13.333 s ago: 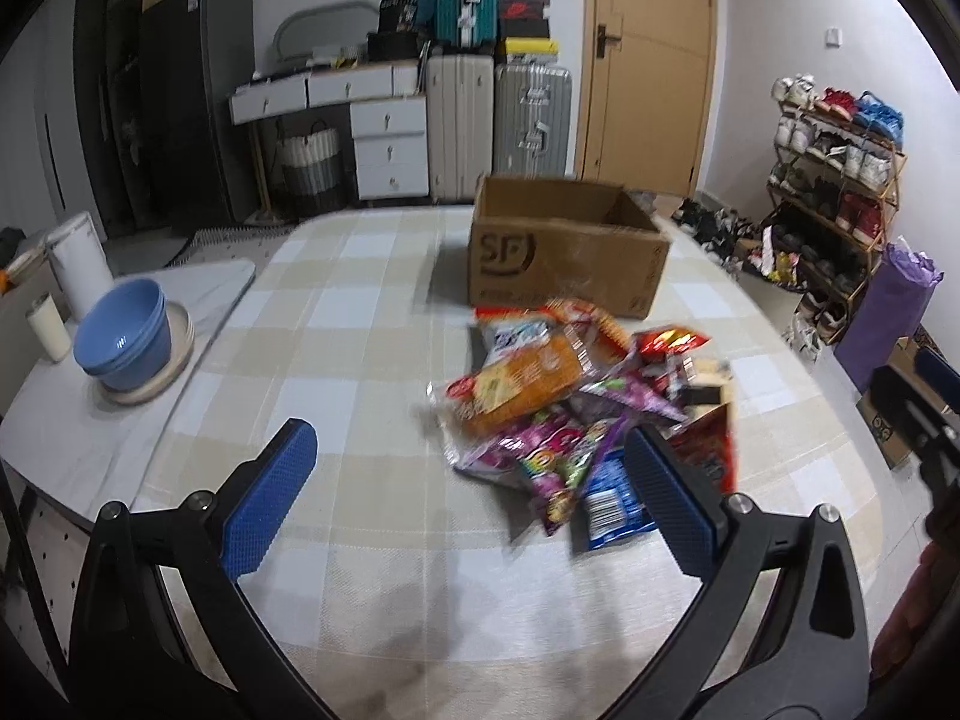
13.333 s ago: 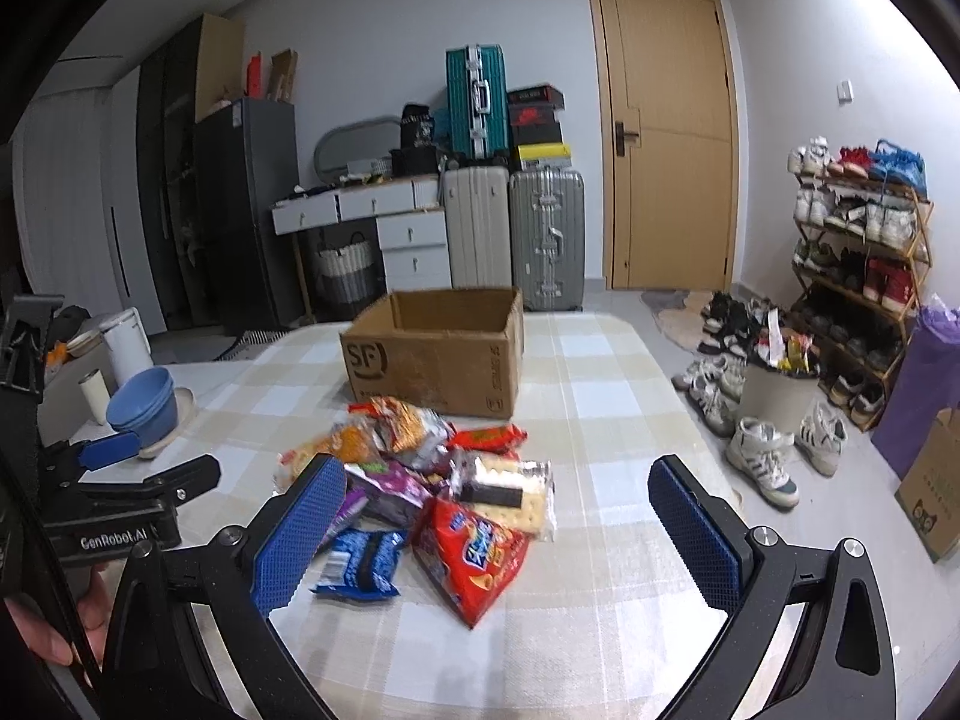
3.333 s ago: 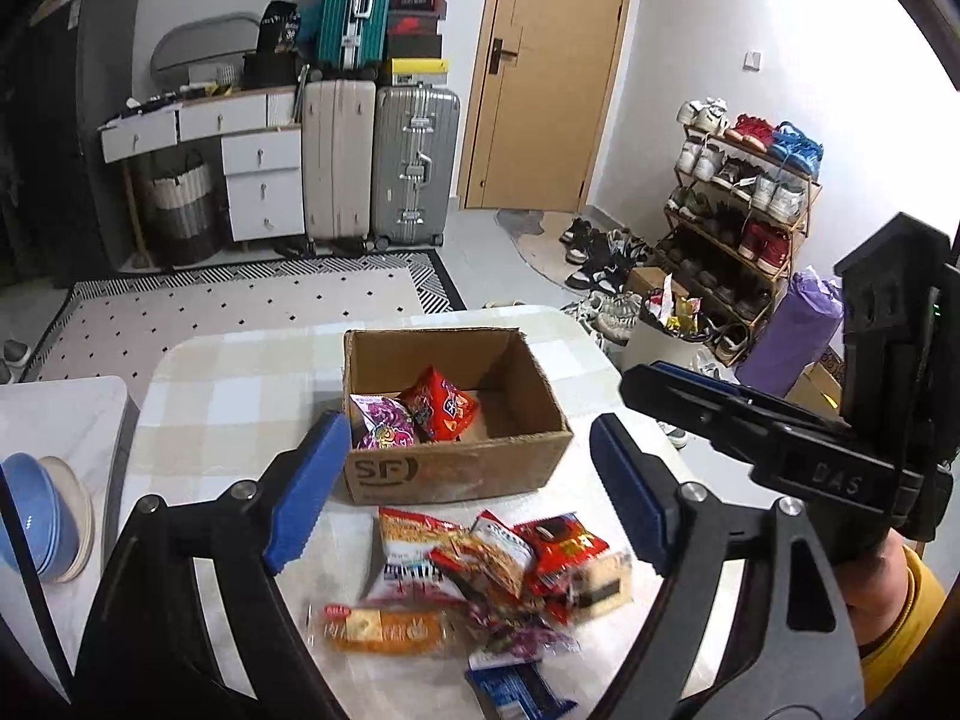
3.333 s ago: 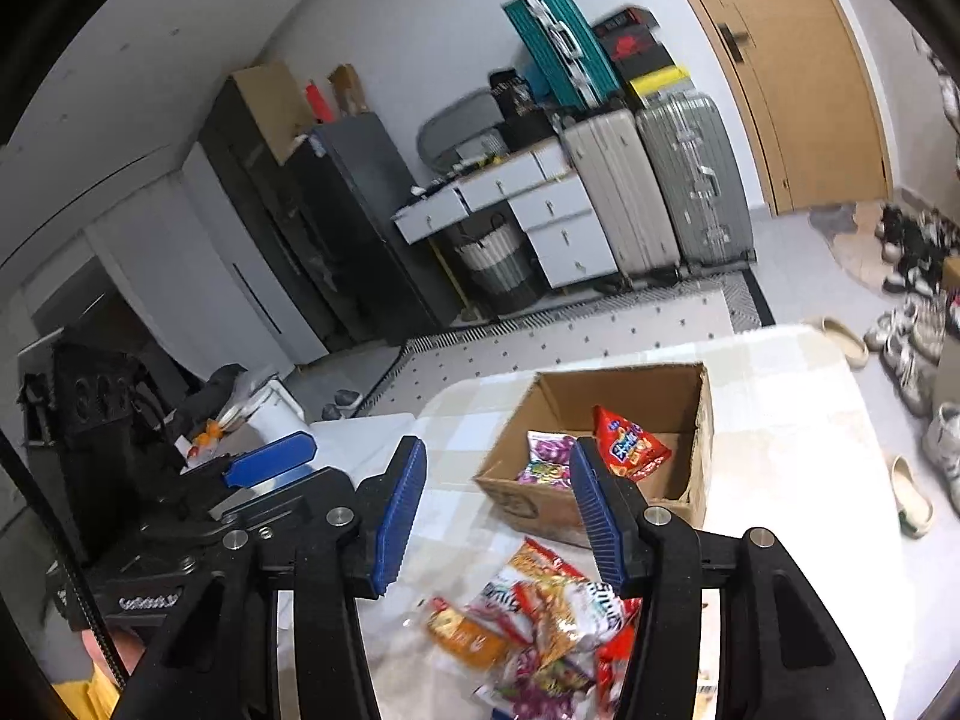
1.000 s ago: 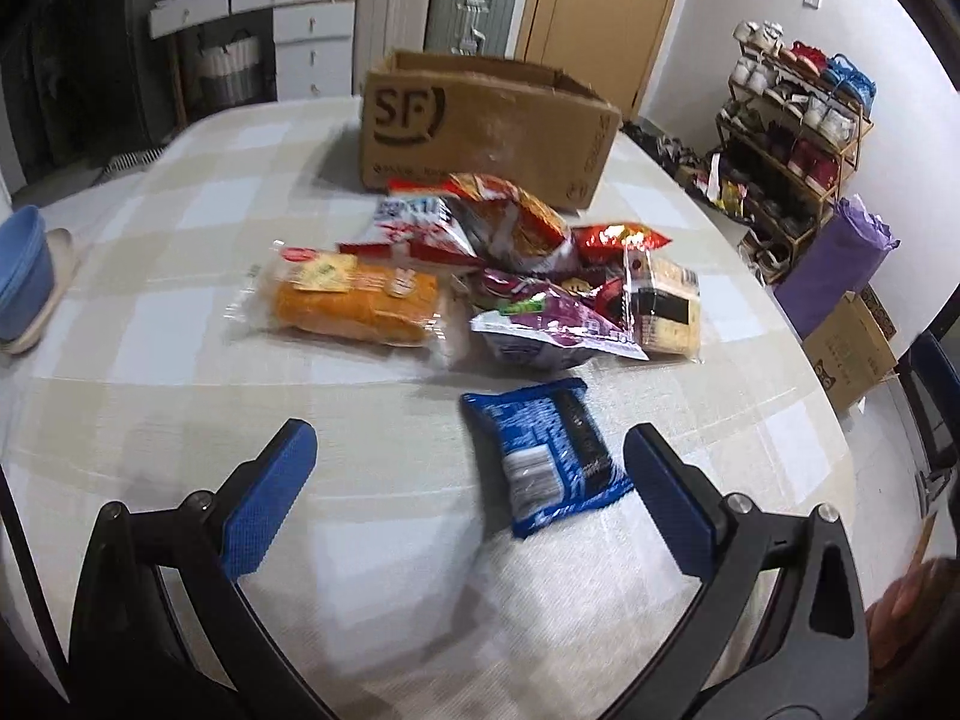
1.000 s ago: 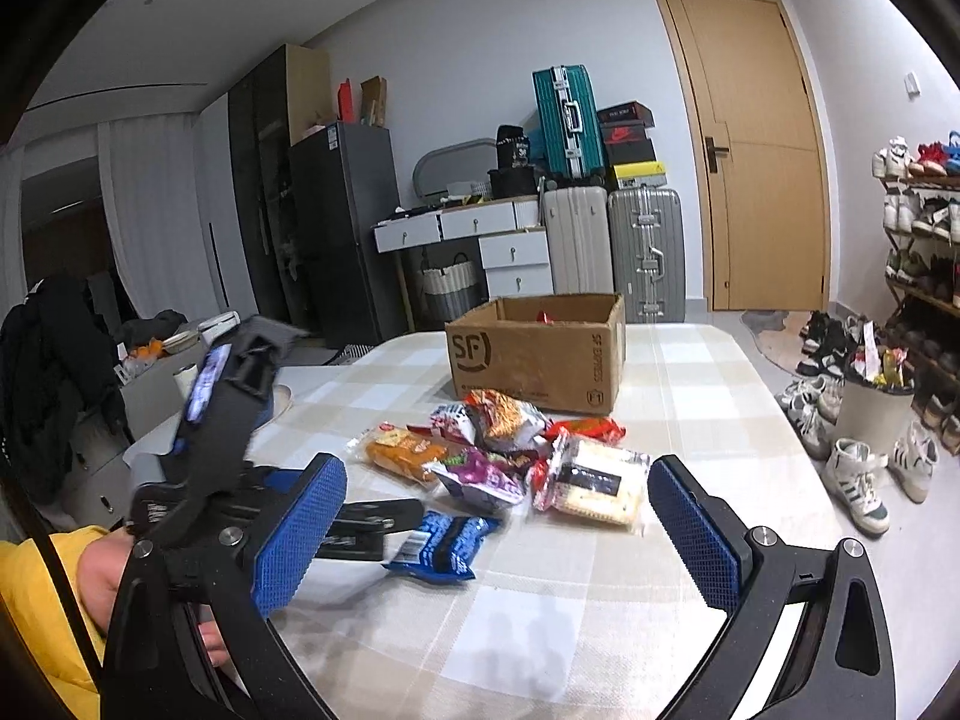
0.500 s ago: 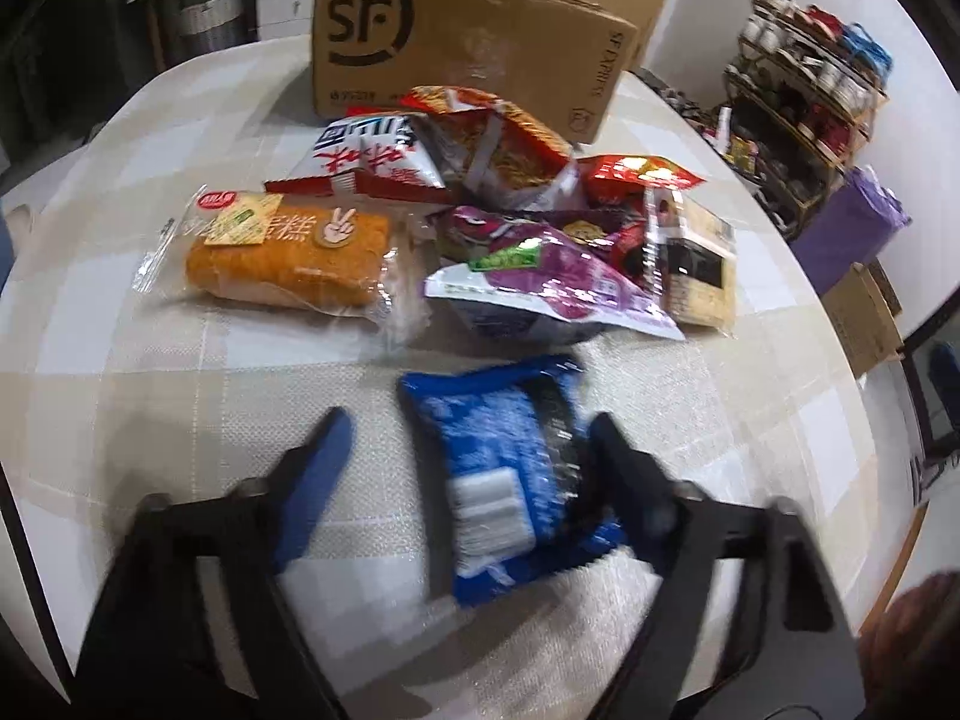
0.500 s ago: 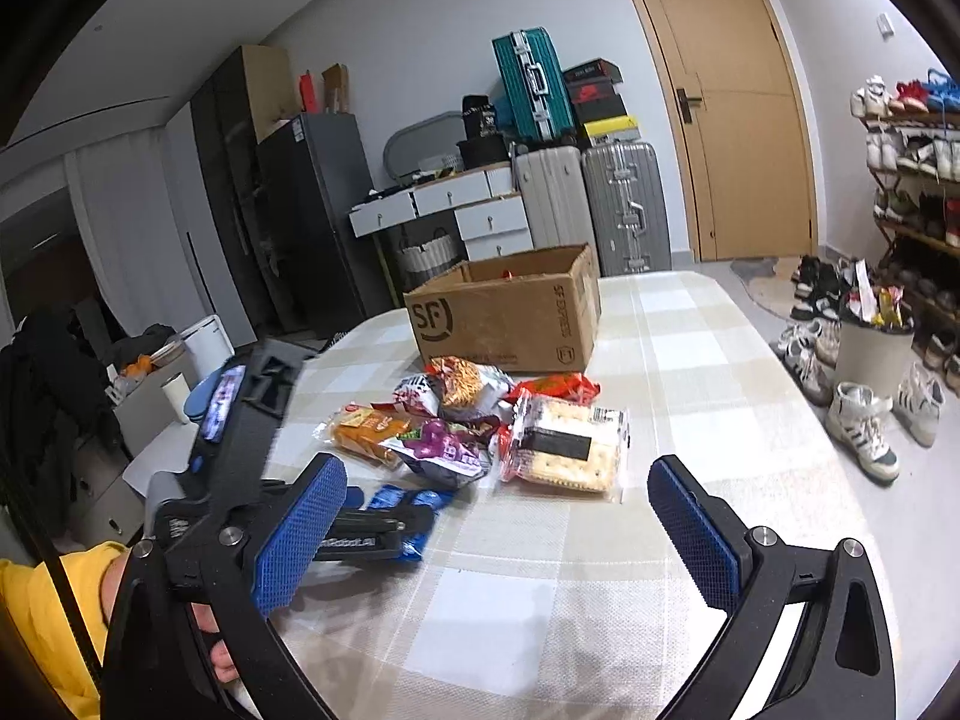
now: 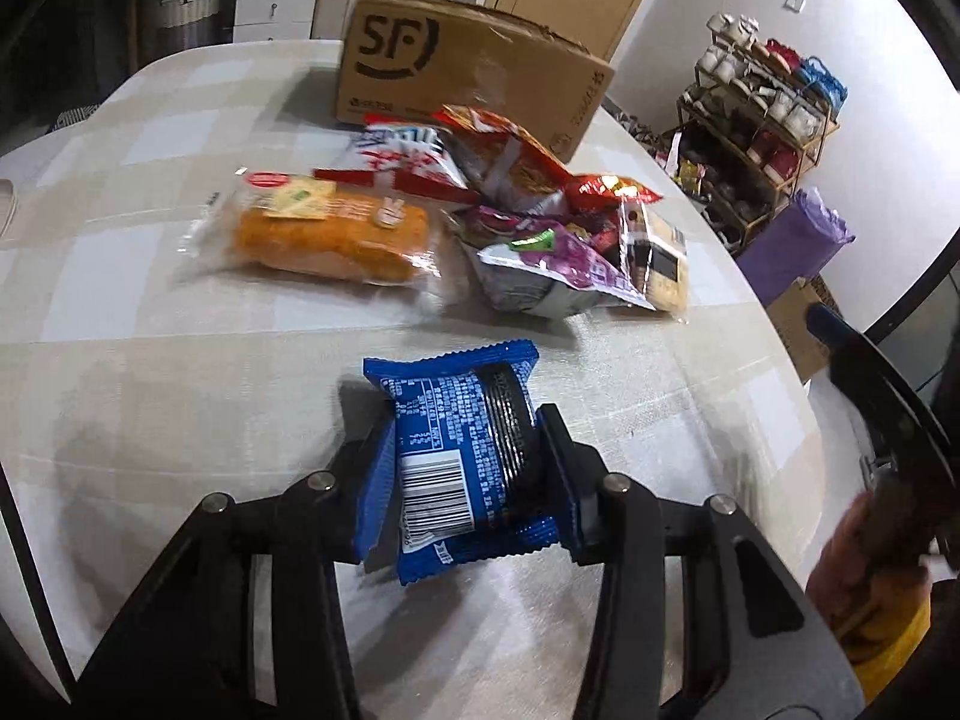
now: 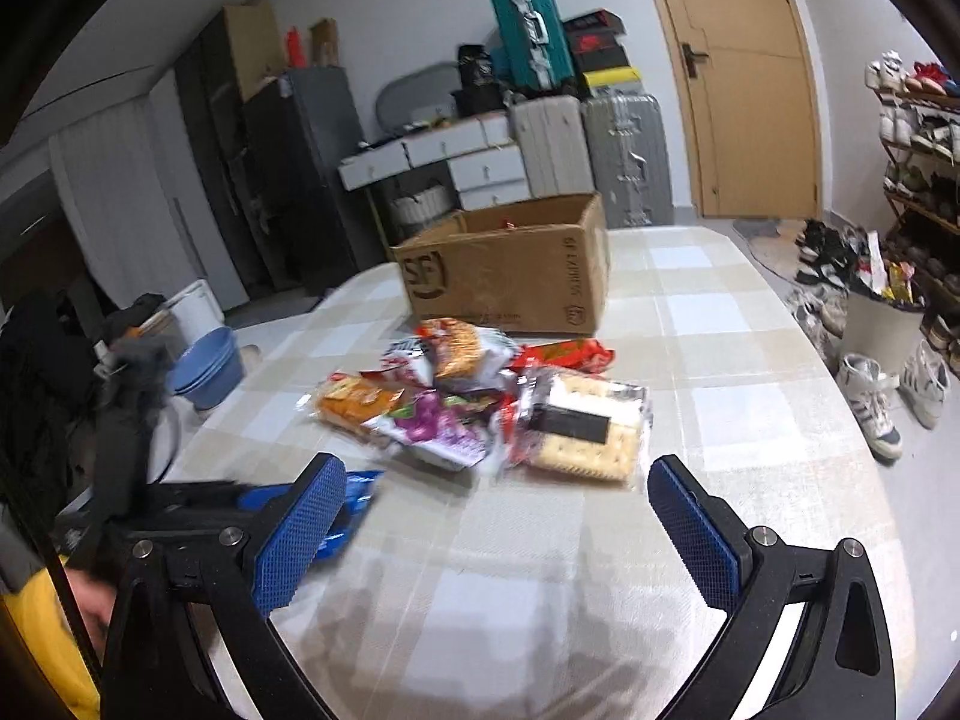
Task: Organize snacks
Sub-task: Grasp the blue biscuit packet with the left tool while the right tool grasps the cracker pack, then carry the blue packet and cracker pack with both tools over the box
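While the left claw point(image 9: 465, 468) clamps the blue packet point(image 9: 459, 459), hiding its sides, the right claw point(image 10: 498, 531) gapes empty.

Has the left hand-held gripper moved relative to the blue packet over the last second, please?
Yes. The left hand-held gripper has come down toward the table, its jaws have just been closing, and they now pinch the blue packet.

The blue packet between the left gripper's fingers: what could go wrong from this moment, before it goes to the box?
1. The left gripper has just been closing on the blue packet, and its pads press the packet's sides. The contents could be crushed.
2. The wrapper looks smooth, and the grip is near the barcode end, so the packet may slip or tilt when lifted.
3. The snack pile lies before the cardboard box; a low carry could hit it.
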The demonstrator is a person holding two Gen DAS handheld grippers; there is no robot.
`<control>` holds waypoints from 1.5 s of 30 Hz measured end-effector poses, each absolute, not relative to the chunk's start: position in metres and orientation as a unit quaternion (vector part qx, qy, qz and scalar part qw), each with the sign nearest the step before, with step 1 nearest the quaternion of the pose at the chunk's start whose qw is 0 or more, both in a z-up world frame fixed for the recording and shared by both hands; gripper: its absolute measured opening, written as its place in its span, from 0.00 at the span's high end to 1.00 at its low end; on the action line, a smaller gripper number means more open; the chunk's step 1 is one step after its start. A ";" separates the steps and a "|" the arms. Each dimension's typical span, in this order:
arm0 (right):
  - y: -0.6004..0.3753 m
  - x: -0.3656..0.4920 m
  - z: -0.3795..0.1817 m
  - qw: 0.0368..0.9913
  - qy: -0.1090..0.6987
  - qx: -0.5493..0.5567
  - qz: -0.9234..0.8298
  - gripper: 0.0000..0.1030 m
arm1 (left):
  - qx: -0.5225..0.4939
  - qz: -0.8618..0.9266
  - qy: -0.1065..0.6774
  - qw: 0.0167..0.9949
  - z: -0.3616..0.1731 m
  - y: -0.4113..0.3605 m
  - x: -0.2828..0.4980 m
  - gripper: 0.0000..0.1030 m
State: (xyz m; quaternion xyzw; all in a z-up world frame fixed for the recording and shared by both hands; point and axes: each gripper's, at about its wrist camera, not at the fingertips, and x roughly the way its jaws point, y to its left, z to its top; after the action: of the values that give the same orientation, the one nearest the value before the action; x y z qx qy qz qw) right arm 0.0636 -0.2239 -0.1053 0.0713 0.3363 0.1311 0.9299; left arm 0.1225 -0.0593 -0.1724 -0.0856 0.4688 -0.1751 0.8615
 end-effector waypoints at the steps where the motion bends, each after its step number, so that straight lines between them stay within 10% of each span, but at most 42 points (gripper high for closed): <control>1: -0.226 0.069 -0.106 0.929 0.342 0.073 0.124 0.01 | -0.091 -0.175 0.468 0.862 -0.173 -0.054 0.122 0.60; 18: -0.242 0.190 -0.167 0.873 0.468 0.105 0.083 0.03 | -0.129 -0.174 0.463 0.860 -0.184 -0.009 0.109 0.60; 28: -0.245 0.177 -0.172 0.873 0.461 0.131 0.095 0.43 | -0.134 -0.173 0.465 0.858 -0.186 -0.007 0.109 0.60; 45: -0.250 0.098 -0.121 0.888 0.394 0.182 0.149 0.43 | -0.113 -0.171 0.435 0.877 -0.149 -0.012 0.080 0.60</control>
State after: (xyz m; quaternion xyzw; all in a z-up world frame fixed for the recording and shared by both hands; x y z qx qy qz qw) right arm 0.0983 -0.2495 -0.1213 0.1822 0.3940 0.1490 0.8884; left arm 0.0802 -0.0123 -0.1490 -0.1126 0.4349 -0.1714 0.8768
